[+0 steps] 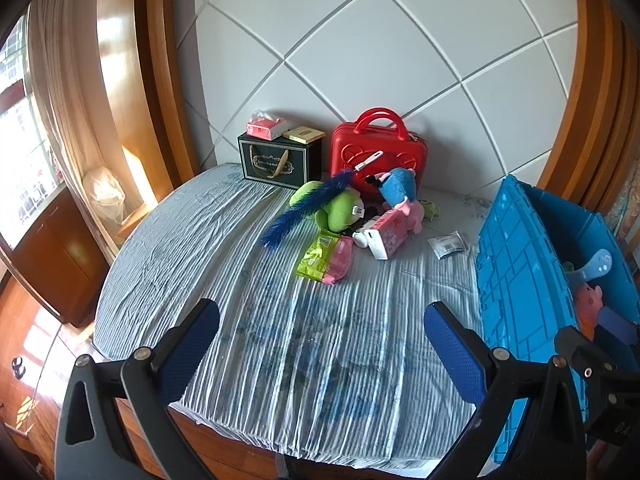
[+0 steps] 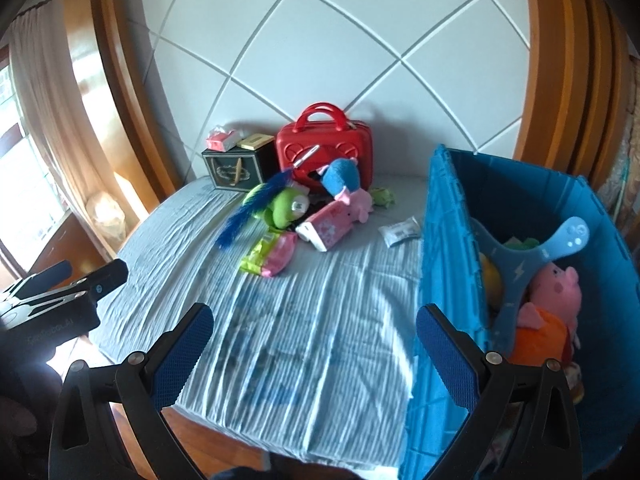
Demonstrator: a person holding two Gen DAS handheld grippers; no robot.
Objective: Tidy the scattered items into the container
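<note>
A pile of scattered items lies at the far middle of the bed: a green plush toy (image 1: 340,210), a blue feather duster (image 1: 304,208), a blue and pink plush (image 1: 400,188), a pink and white box (image 1: 386,232), a green and pink packet (image 1: 326,258) and a small white packet (image 1: 448,244). The blue crate (image 2: 452,240) stands on the right and holds a pink pig plush (image 2: 556,292) and a blue boomerang (image 2: 516,272). My left gripper (image 1: 322,344) and right gripper (image 2: 314,344) hang open above the near part of the bed, with nothing between their fingers.
A red carry case (image 1: 378,152) and a dark gift box (image 1: 278,160) with small packs on top stand against the white padded headboard (image 1: 380,60). A striped sheet (image 1: 280,320) covers the bed. Wooden furniture and a curtained window are on the left.
</note>
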